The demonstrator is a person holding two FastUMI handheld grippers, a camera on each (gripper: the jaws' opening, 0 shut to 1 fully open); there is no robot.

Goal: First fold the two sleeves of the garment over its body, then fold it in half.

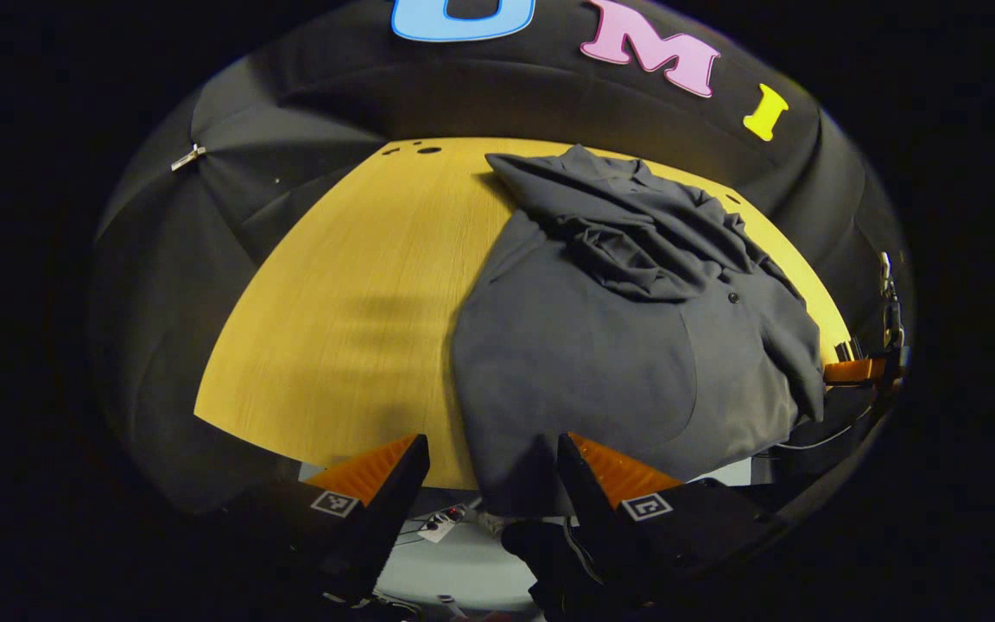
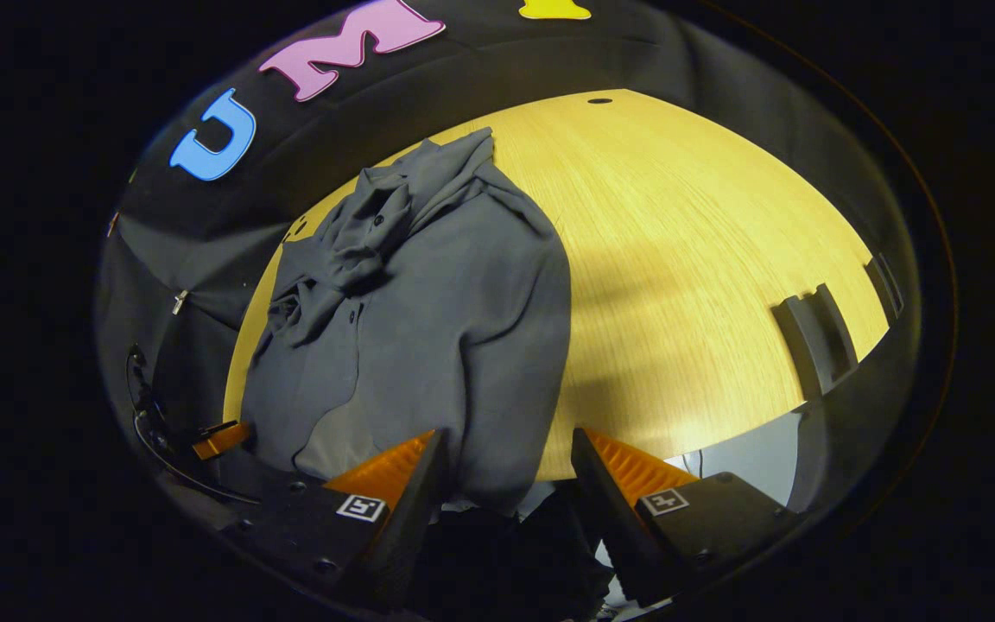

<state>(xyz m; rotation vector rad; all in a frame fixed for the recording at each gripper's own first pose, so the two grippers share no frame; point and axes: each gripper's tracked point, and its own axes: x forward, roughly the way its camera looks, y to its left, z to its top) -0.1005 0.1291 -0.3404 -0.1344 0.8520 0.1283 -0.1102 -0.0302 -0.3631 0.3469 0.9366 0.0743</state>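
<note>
- The left gripper [image 1: 489, 471] hangs at the near edge of the counter [image 1: 351, 311] with its jaws spread wide and nothing between them; the hem of the garment [image 1: 601, 345] droops over the edge in the gap, touching neither finger as far as I can see.
- The right gripper [image 2: 506, 466] sits the same way at the near edge, jaws wide apart and holding nothing, with the garment's [image 2: 428, 320] lower edge hanging just ahead of the gap.
- There is one garment, a dark grey buttoned shirt, lying on the wooden counter with its collar towards the far black cloth wall [image 1: 290, 164] and its hem spilling over the near edge.
- One sleeve [image 1: 627, 250] lies bunched and folded across the chest; the other side looks drawn in as well, though the rumpled cloth makes it hard to tell how neatly.
- In the right gripper view, bare counter [image 2: 705, 276] stretches off beside the shirt, and one dark slotted bracket [image 2: 817, 337] stands at the counter's edge, well apart from the cloth.
- In the left gripper view, a small orange-tipped piece [image 1: 852, 371] shows just past the shirt's far side, at the counter's rim.
- A few small dark holes [image 1: 415, 150] mark the counter's far corner.
- Nothing lies on top of the shirt.
</note>
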